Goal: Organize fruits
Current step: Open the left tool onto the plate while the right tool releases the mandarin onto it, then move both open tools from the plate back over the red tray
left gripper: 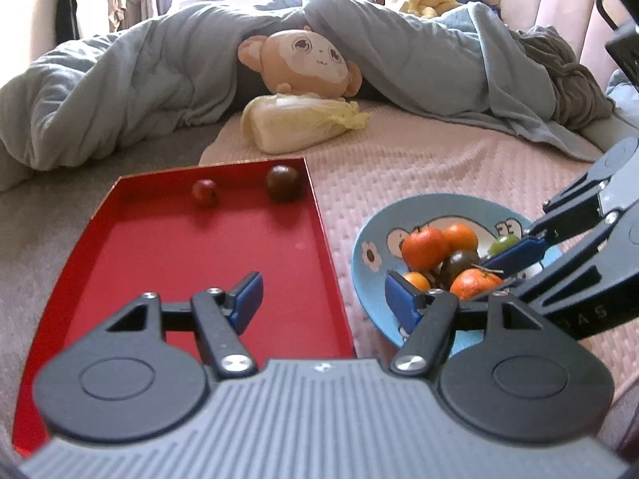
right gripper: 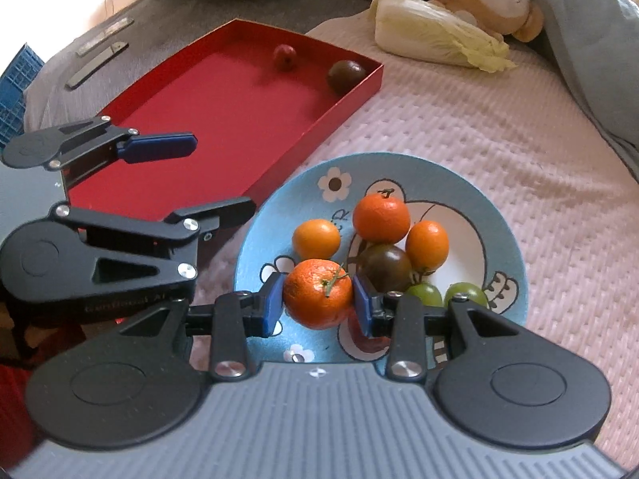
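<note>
Two fruits already lie at the far end of the red tray (right gripper: 239, 119), upper centre of frame. On the plate (right gripper: 499, 215) at lower centre, the right gripper (right gripper: 317, 303) has its jaws clamped on a mandarin (right gripper: 317, 293). The left gripper (left gripper: 319, 299) hovers with jaws apart. Next likely comes lifting the mandarin clear and carrying it up-left to the tray.

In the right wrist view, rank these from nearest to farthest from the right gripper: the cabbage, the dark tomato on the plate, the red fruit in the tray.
From the right gripper:
1. Dark tomato on the plate, just beyond the right finger.
2. Red fruit, at the tray's far end, left of centre.
3. Cabbage, past the tray on the bed, by the plush.
</note>
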Demonstrator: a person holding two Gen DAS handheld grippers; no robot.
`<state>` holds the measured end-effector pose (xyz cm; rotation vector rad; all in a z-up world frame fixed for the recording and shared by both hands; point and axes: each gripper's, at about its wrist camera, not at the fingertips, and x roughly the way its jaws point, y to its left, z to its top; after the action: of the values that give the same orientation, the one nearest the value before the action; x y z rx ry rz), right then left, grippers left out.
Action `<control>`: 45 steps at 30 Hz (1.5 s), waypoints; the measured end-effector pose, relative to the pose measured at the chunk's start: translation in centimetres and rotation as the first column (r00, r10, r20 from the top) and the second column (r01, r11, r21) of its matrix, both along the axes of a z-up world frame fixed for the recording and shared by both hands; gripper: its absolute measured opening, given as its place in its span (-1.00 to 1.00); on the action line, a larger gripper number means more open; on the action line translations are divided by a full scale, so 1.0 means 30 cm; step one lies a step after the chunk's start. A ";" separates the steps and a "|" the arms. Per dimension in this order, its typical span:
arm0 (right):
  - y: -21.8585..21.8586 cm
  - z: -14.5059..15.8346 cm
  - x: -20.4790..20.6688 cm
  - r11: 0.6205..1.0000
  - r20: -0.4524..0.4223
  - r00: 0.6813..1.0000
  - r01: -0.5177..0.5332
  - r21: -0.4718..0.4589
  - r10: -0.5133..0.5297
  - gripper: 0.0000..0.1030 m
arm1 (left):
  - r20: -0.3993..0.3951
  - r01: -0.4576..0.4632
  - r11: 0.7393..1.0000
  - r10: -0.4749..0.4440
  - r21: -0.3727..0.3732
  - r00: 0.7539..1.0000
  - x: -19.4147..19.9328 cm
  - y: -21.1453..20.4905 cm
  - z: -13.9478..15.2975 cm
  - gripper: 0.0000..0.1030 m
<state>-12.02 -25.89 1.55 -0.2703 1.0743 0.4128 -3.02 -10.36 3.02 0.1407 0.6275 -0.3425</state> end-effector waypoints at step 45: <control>0.175 0.054 0.158 0.999 0.137 0.989 -0.050 0.014 0.047 0.14 | -0.079 -0.192 0.980 0.188 -0.046 0.979 0.309 0.171 -0.047 0.35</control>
<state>-7.29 -20.63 3.18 -0.3053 0.9312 0.4406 6.25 -5.23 1.61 0.0164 0.6988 -0.1794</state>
